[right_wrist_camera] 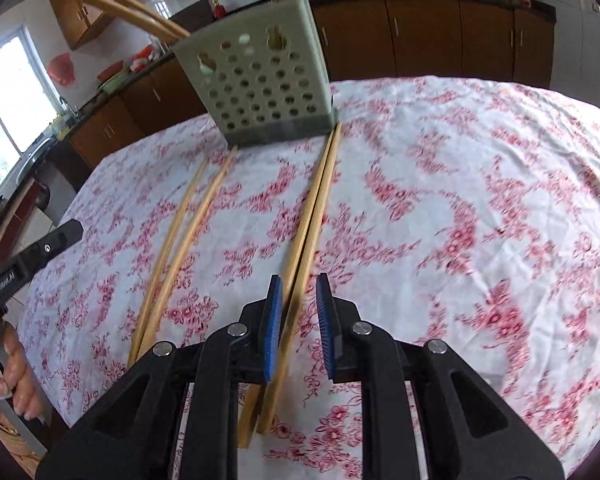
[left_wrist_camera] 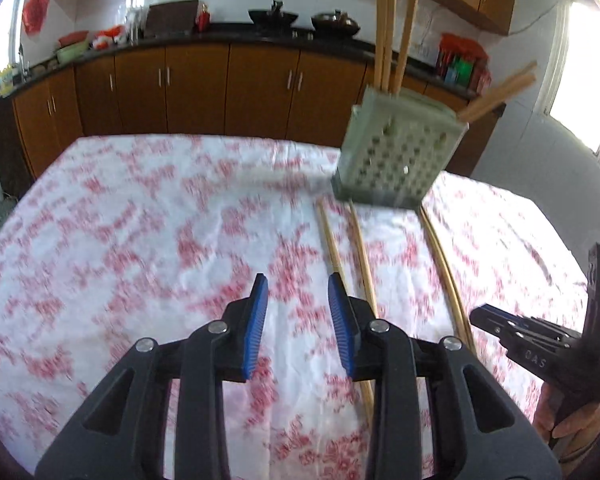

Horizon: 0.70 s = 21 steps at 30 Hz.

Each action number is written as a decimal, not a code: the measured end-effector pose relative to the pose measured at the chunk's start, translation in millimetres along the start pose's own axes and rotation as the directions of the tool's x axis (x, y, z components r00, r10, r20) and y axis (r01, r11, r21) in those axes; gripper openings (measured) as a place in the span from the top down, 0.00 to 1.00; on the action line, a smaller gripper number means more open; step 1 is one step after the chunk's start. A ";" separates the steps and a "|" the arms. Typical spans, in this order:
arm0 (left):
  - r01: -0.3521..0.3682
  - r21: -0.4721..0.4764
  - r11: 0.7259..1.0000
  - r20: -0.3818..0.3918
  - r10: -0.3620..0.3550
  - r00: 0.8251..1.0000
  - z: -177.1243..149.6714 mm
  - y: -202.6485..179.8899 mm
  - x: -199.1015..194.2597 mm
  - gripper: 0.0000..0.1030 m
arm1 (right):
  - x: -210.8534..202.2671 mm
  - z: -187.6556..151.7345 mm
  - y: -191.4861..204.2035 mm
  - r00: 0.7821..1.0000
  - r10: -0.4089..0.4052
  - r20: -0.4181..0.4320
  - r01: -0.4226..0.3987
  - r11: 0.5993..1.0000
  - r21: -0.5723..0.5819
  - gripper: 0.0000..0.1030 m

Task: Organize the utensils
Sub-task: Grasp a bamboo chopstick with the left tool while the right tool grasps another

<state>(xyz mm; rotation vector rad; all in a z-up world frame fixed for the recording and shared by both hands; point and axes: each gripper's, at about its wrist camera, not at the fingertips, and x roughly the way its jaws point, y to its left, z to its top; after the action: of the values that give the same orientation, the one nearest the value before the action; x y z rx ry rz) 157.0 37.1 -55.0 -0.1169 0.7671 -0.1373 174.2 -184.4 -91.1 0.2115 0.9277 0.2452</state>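
Note:
A grey-green perforated utensil holder [left_wrist_camera: 396, 152] [right_wrist_camera: 268, 80] stands at the table's far side with several wooden chopsticks [left_wrist_camera: 388, 28] upright or leaning in it. Two pairs of chopsticks lie on the cloth in front of it. My left gripper [left_wrist_camera: 298, 296] is open and empty, just left of one pair [left_wrist_camera: 340, 256]. My right gripper [right_wrist_camera: 298, 296] is open low over the other pair [right_wrist_camera: 312, 224], whose sticks run between its blue pads [right_wrist_camera: 271, 328] untouched by them. In the right wrist view the left pair [right_wrist_camera: 180, 232] lies further left.
The table carries a white cloth with red flowers [left_wrist_camera: 140, 240] [right_wrist_camera: 460, 220]. Brown kitchen cabinets and a dark counter with pots [left_wrist_camera: 304, 20] run behind. The right gripper's body [left_wrist_camera: 540, 340] shows at the left view's right edge; the left one [right_wrist_camera: 28, 260] shows at the right view's left edge.

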 end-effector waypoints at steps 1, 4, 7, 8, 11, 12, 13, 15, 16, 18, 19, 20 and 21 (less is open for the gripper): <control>0.004 0.007 1.000 -0.012 -0.004 1.000 -4.4 -2.1 2.5 0.69 | 1.7 -2.1 0.9 1.000 -0.006 0.000 0.006 1.000 -0.003 0.86; 0.017 0.020 1.000 -0.035 -0.017 0.999 -6.6 -11.9 8.7 0.69 | 2.9 -7.1 3.7 0.998 -0.069 0.006 0.069 0.997 -0.029 0.91; 0.038 0.029 0.999 -0.064 -0.036 0.997 -9.4 -20.8 17.6 0.75 | -0.2 -7.0 -10.1 0.985 -0.168 0.033 0.169 0.986 -0.004 0.92; 0.043 0.034 0.998 -0.073 -0.041 0.996 -10.6 -24.3 21.5 0.76 | -3.2 -6.3 -18.5 0.984 -0.177 0.035 0.176 0.984 0.017 0.92; 0.055 0.051 0.997 -0.101 -0.050 0.994 -17.0 -32.7 29.1 0.82 | -6.7 -5.0 -27.1 0.983 -0.182 0.037 0.180 0.983 0.038 0.92; 0.058 0.055 0.997 -0.110 -0.052 0.993 -19.4 -35.4 32.0 0.83 | -7.1 -5.0 -26.9 0.982 -0.183 0.038 0.182 0.983 0.035 0.92; 0.058 0.059 0.997 -0.116 -0.051 0.992 -20.6 -37.5 34.0 0.84 | -8.2 -5.8 -27.2 0.982 -0.184 0.040 0.182 0.983 0.030 0.92; 0.058 0.067 0.996 -0.131 -0.049 0.990 -23.0 -41.4 40.3 0.85 | -8.0 -9.4 -26.8 0.982 -0.186 0.044 0.185 0.982 0.024 0.92; 0.059 0.073 0.996 -0.137 -0.049 0.989 -24.6 -43.5 43.1 0.86 | -7.3 -10.9 -26.5 0.981 -0.188 0.047 0.187 0.982 0.021 0.92; 0.037 0.098 0.994 -0.145 -0.022 0.989 -28.4 -48.3 48.3 0.90 | -5.5 -10.4 -24.3 0.980 -0.193 0.049 0.193 0.981 0.016 0.92; 0.020 0.107 0.994 -0.149 -0.004 0.989 -29.4 -49.1 51.6 0.92 | -5.8 -10.7 -24.0 0.980 -0.194 0.049 0.194 0.981 0.012 0.92; 0.007 0.111 0.994 -0.139 0.008 0.990 -30.2 -49.2 52.5 0.92 | -5.5 -10.7 -23.8 0.980 -0.194 0.048 0.194 0.981 0.010 0.92; -0.002 0.111 0.994 -0.135 0.017 0.991 -29.7 -48.1 52.9 0.92 | -5.8 -11.0 -24.0 0.980 -0.192 0.046 0.191 0.981 0.010 0.92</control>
<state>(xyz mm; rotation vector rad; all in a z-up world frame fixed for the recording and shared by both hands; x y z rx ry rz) 170.0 -20.7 -104.8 0.0012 0.8940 -0.1800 164.8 -208.1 -100.0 0.1315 0.8957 0.0592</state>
